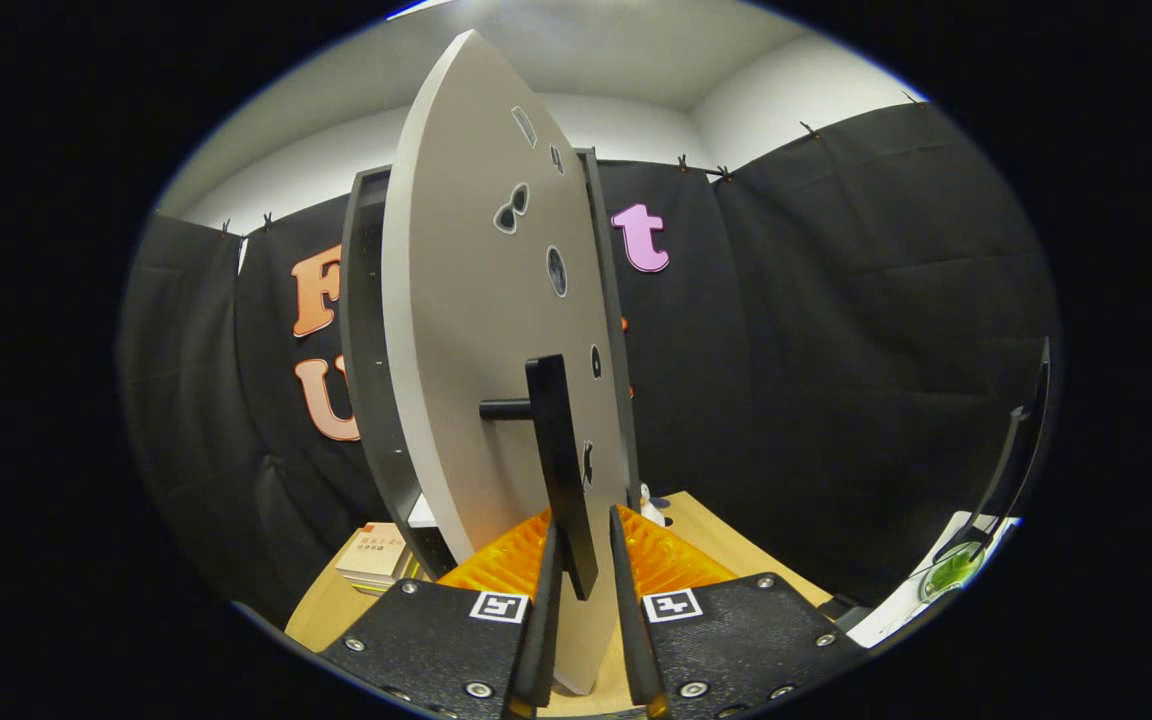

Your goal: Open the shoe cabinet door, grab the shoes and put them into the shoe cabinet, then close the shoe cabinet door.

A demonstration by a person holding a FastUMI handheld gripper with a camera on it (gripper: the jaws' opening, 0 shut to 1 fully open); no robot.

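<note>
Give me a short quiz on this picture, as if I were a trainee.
1. True or false: the handle stands between the two fingers of the gripper.
2. The door is: A) flat shut, B) swung partly open, C) missing.
3. Fill in: a stack of ___ lies on the table, left of the cabinet.

Key:
1. True; a small gap shows on the right side, so a firm clamp cannot be told.
2. B; its edge stands away from the dark cabinet frame.
3. Books.
</note>
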